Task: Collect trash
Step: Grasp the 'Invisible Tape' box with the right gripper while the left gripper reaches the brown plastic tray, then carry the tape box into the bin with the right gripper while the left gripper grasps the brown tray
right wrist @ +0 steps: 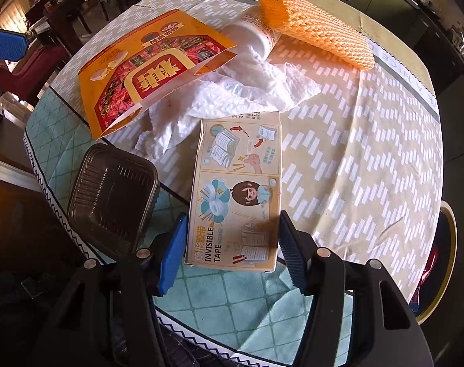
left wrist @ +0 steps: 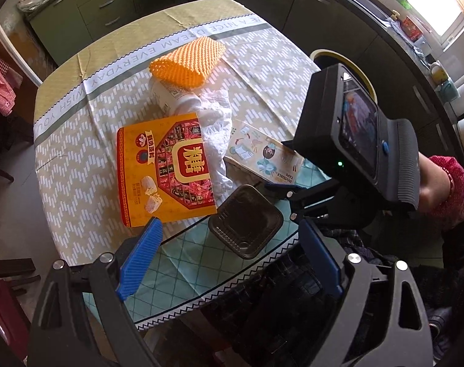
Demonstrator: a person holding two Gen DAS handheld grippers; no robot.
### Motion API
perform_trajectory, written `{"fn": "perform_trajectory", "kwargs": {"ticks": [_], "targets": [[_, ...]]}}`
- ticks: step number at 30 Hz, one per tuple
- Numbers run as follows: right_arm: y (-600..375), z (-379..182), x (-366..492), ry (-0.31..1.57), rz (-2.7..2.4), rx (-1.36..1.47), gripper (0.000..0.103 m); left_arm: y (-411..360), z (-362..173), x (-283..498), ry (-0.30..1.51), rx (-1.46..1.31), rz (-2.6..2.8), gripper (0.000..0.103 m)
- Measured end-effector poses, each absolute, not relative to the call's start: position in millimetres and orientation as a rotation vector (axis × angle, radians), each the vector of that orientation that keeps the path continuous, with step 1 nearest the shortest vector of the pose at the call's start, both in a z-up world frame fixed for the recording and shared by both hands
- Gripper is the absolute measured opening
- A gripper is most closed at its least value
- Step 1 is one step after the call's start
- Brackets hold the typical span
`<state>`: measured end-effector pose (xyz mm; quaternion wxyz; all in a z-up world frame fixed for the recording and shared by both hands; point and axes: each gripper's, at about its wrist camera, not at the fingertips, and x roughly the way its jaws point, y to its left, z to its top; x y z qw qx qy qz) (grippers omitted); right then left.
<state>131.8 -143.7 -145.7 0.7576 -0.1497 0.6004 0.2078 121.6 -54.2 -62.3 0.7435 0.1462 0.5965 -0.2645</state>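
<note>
Two right gripper (right wrist: 230, 255) fingers straddle the tape box (right wrist: 236, 192), apart, not clamped. Light, stiff cardboard: grip its long sides. Left gripper (left wrist: 228, 257) fingers stand apart, empty.

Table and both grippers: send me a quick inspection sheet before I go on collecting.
Surface: round table, patterned cloth.
Job's things: tape box; dark plastic tray at the near edge; orange packet; crumpled paper towel; white bottle; orange foam net.
Clutter: nothing seen.
Grippers: right gripper straddles the tape box's near end, contact unclear; left gripper open above the tray.
Cables: nothing seen.
Surroundings: yellow-rimmed bin beside the table; kitchen cabinets.
</note>
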Motion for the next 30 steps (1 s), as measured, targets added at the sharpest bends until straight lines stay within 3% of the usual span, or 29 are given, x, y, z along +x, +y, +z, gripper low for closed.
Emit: {"fn": "perform_trajectory", "kwargs": {"ticks": [13, 30], "targets": [[-229, -99, 132, 1.238, 0.356, -0.184, 0.057, -97, -112, 99, 1.435, 0.486, -0.76, 0.083], [-278, -76, 116, 1.184, 0.31, -0.109, 0.057, -114, -168, 90, 1.476, 0.62, -0.783, 0.023]]}}
